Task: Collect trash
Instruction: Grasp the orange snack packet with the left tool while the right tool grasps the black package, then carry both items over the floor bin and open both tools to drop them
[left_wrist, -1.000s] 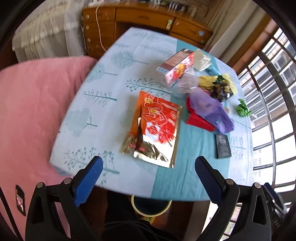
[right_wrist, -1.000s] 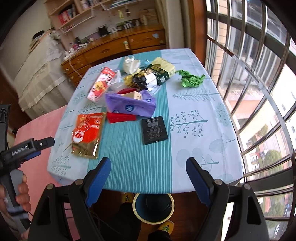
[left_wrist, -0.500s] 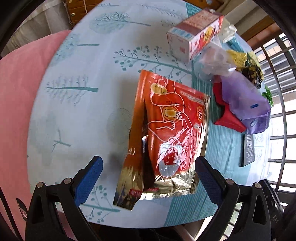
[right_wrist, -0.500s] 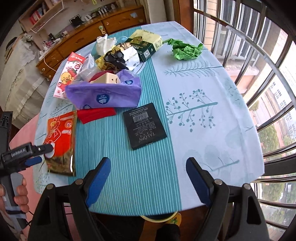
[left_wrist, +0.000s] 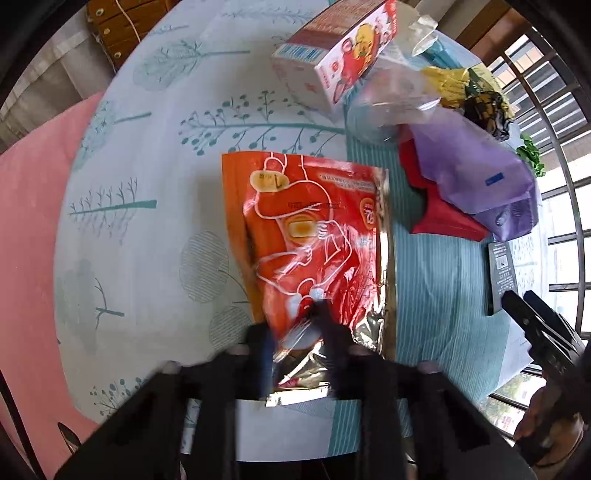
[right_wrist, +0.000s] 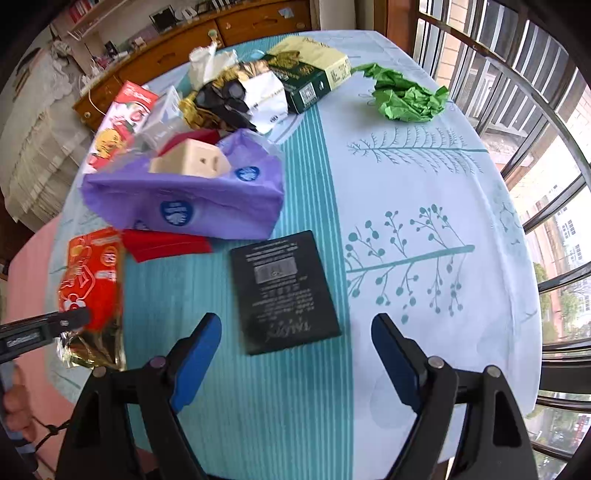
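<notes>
An orange and gold foil snack bag (left_wrist: 314, 236) lies on the tablecloth near the table's left edge; it also shows in the right wrist view (right_wrist: 92, 291). My left gripper (left_wrist: 297, 332) has its blurred fingers closed in on the bag's near end, pinching the foil. My right gripper (right_wrist: 295, 354) is open and empty, its fingers either side of the near edge of a flat black packet (right_wrist: 284, 291). A purple bag (right_wrist: 184, 199), a red wrapper (right_wrist: 166, 245) and crumpled green paper (right_wrist: 404, 98) lie further back.
A red and white carton (left_wrist: 336, 62), clear plastic (left_wrist: 399, 99), a gold and black wrapper (right_wrist: 221, 99), a green box (right_wrist: 310, 70) and white tissue (right_wrist: 210, 59) crowd the table's far side. A pink cushion (left_wrist: 29, 240) is left of the table; window bars (right_wrist: 535, 122) are right.
My left gripper's fingers have closed from wide open onto the near end of the foil snack bag. My right gripper has moved in over the black packet, still open.
</notes>
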